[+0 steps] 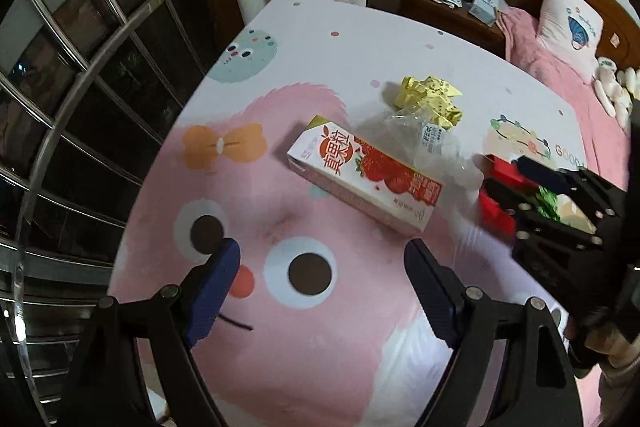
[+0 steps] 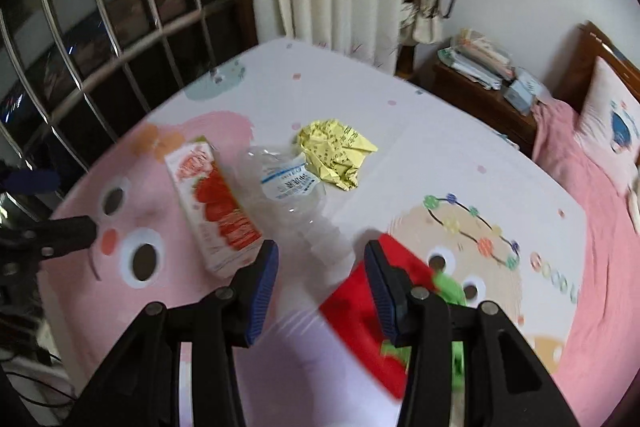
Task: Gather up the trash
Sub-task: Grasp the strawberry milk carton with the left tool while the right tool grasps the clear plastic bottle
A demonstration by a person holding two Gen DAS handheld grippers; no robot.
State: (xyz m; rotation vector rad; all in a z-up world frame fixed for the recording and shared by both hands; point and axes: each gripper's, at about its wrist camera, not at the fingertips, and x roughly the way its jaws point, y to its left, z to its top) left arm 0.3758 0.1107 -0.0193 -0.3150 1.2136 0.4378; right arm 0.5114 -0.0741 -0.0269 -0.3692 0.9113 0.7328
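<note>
Crinkly clear plastic bottle (image 2: 288, 195), crushed flat, lies on the cartoon-print bench (image 2: 400, 147) between the strawberry-printed drink carton (image 2: 212, 203) and the crumpled yellow paper ball (image 2: 336, 155). It looks light, springy and slippery; pinch its crumpled middle. A red packet (image 2: 360, 315) lies beside the right tongs (image 2: 320, 267), which are open and empty, as are the left tongs (image 1: 324, 263).

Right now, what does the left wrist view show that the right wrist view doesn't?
Left wrist only: the open left hand-held gripper, and the right one from outside. Right wrist only: the open right hand-held gripper from behind, straddling the edge of the red packet. Both share the strawberry drink carton, crushed clear plastic bottle, crumpled yellow paper and cartoon-print sheet.
</note>
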